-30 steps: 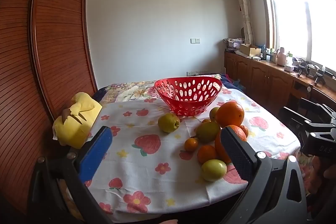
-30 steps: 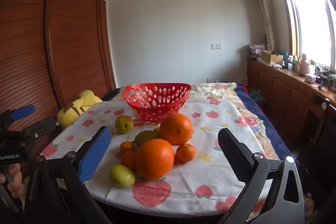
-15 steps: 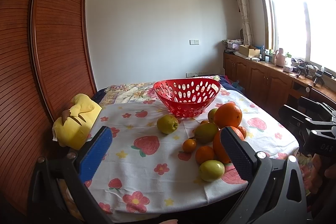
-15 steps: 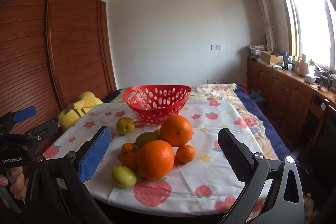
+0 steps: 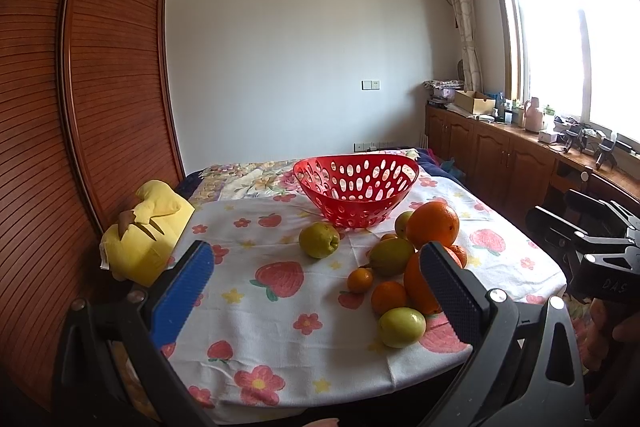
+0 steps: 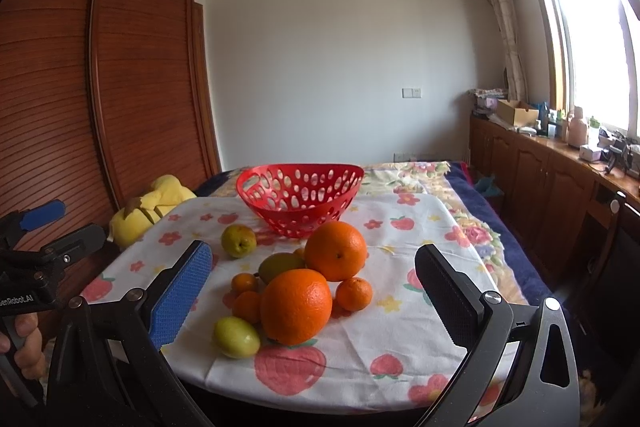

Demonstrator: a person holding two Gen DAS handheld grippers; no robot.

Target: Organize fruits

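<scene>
Left gripper (image 5: 316, 271): jaws spread wide, blue pad on one side, black ribbed pad on the other, nothing between them; it hangs short of the table's near edge.
Right gripper (image 6: 314, 277): also wide open and holding nothing, lined up on the fruit pile from the near side.
Basket: the red perforated plastic basket (image 6: 300, 201) sits empty at the far side of the white strawberry-print tablecloth (image 6: 400, 315), behind the pile.
Fruit pile: two big oranges, the near large orange (image 6: 297, 311) and the far large orange (image 6: 336, 250), pressed in with a dull green mango-shaped fruit (image 6: 280, 266) and three small tangerines; all look to be touching or nearly so.
Strays: one yellow-green pear (image 6: 239, 241) sits alone near the basket; a small green fruit (image 6: 236, 337) lies close to the front edge.
Risk one: pull a big orange out and I'd expect the tangerines leaning on it to roll.
Risk two: that small green fruit is nearest the edge; a nudge from a pad could send it off the table.
Risk three: round, smooth skins and flat pads, so an off-centre squeeze may squirt the fruit out.
Risk four: the basket looks light; a dropped orange could shove or tip it.
Bystander: a yellow plush toy (image 5: 146, 231) at the left table edge, out of the way.
</scene>
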